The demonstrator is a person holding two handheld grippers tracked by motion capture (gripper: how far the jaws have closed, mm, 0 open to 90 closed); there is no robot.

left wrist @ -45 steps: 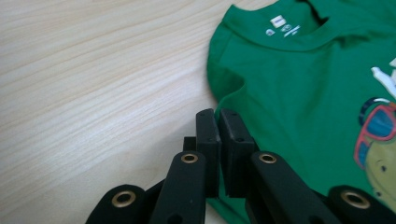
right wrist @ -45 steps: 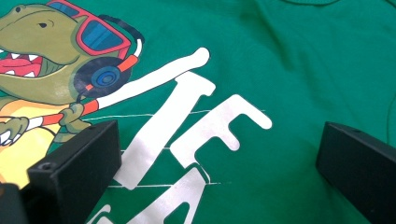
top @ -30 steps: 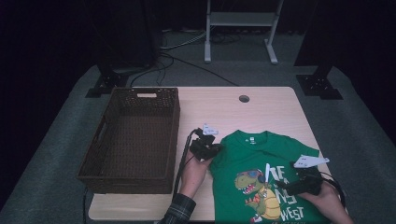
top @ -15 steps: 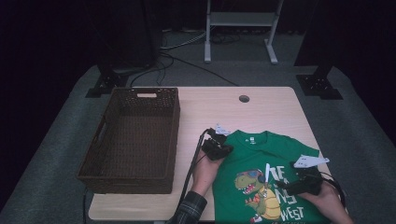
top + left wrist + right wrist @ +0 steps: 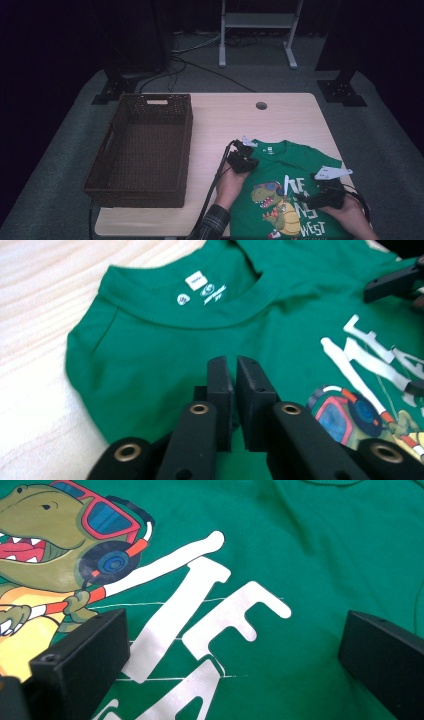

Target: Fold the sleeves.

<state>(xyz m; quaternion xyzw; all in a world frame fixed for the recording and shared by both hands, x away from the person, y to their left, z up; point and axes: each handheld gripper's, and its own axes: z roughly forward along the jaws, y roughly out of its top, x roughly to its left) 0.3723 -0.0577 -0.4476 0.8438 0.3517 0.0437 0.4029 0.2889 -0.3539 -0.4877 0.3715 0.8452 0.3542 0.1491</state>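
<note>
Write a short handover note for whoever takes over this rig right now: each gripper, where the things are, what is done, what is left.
Left gripper: jaws shut, empty, over the shirt's shoulder below the collar.
Right gripper: jaws wide open, nothing between them, over the white lettering.
Green T-shirt: flat, print up, at the table's near right corner.
Wicker basket: on the left, nothing in it.
Done: shirt spread out.
Left: probably folding it and putting it in the basket.
</note>
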